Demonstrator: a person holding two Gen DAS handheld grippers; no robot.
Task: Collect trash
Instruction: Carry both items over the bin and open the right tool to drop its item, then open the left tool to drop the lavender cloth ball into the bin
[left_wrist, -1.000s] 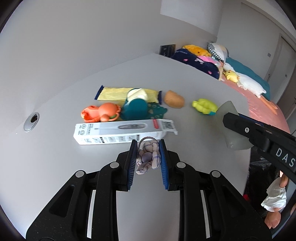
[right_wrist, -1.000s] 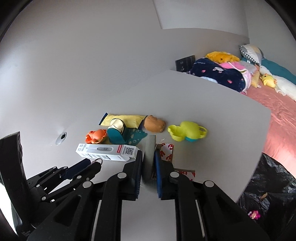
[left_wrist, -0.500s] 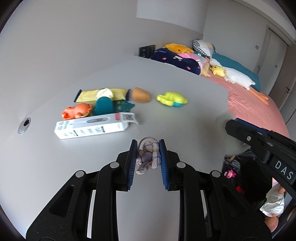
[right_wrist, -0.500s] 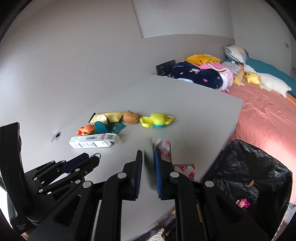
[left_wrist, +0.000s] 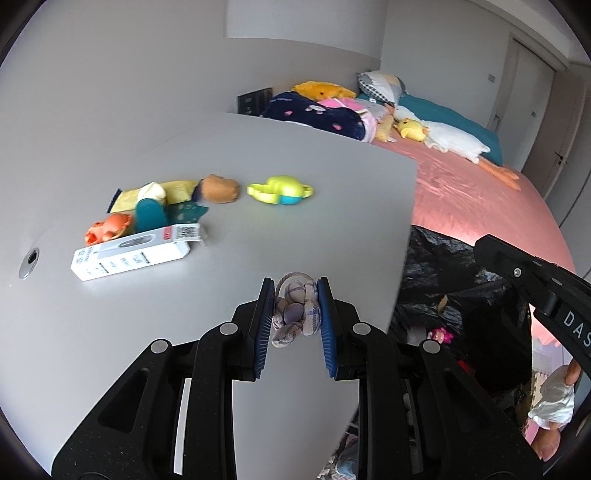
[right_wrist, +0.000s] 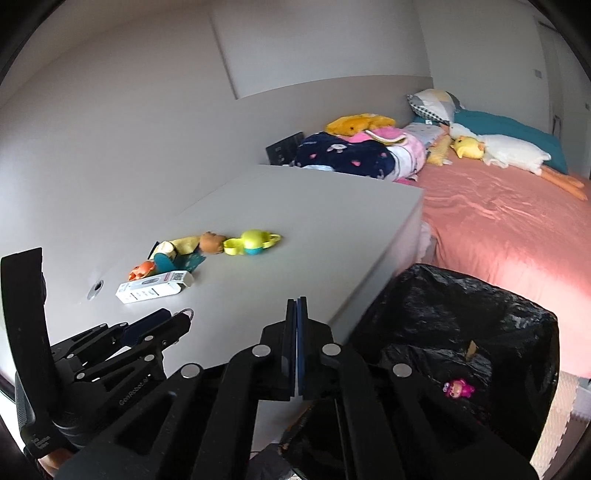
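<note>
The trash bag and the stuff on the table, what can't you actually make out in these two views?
- Trash bag: right wrist view, the gripper body covers its near side; contents are dark except a small pink item.
- White box: left wrist view, print too small and blurred to read.
- Cloth wad: left wrist view, fingers hide its sides.
- Orange toy: too small to identify.

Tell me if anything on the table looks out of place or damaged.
Nothing looks damaged. The white box has its end flap open, and the toys behind it lie in a loose pile: an orange crab, a teal cup tipped over on a yellow packet.
</note>
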